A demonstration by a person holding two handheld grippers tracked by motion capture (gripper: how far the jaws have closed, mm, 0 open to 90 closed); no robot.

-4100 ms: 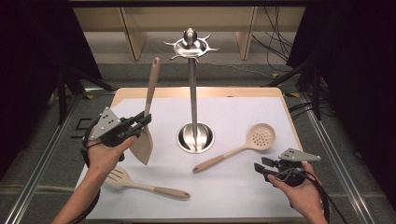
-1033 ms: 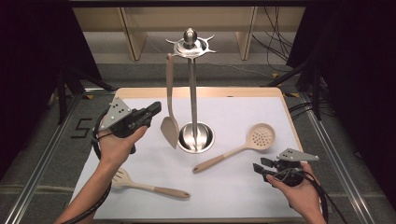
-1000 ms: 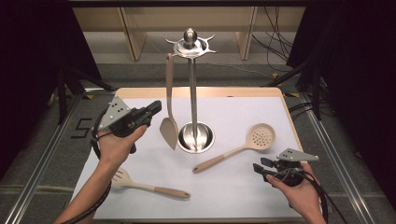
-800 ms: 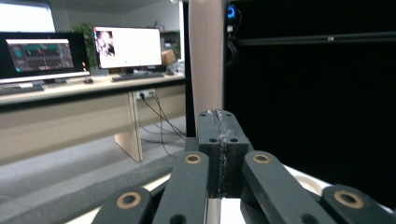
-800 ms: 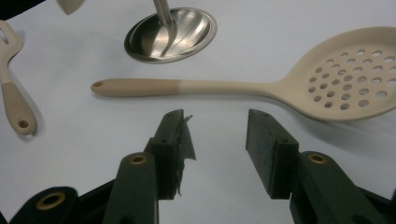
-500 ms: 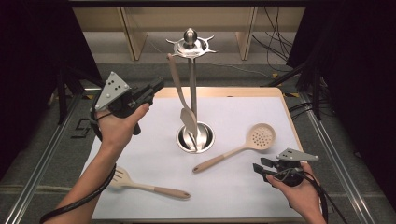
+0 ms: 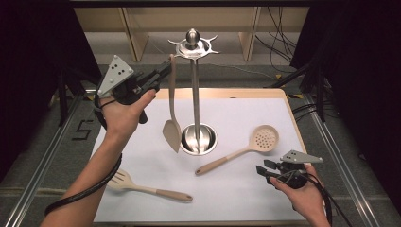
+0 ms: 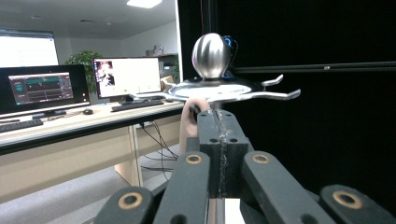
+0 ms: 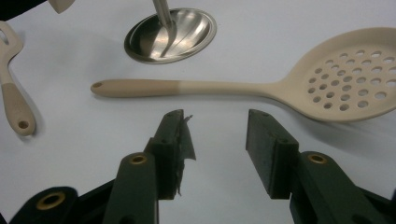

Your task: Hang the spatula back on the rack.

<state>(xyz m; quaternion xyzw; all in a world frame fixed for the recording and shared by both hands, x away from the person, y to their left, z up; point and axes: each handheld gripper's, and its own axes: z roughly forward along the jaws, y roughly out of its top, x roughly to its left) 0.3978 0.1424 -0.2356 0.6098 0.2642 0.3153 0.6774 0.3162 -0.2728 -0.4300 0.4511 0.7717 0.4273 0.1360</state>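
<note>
At the near right edge, we rest the right gripper [image 7: 263, 169], jaws wide, beside the skimmer [image 7: 246, 149]. Farther off, the left gripper [image 7: 163, 74] clamps the spatula [image 7: 172, 113] handle top, raised level with the stand's hooks [image 7: 192, 47] for hanging.

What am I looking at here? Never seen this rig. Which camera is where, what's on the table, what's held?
No robot: a person holds a two-jaw tool in each hand. The high view looks down from above the person's side. The other two pictures come from cameras riding on each tool, looking along its black jaws.

The left tool is raised, jaws shut on the top of a turner's handle, right at a hook of the steel stand; the left view shows the stand's ball top close up. The blade hangs above the white mat.

The right tool rests low near the table's front, jaws open, holding nothing.

On the mat lie a slotted spoon and a slotted spatula.
</note>
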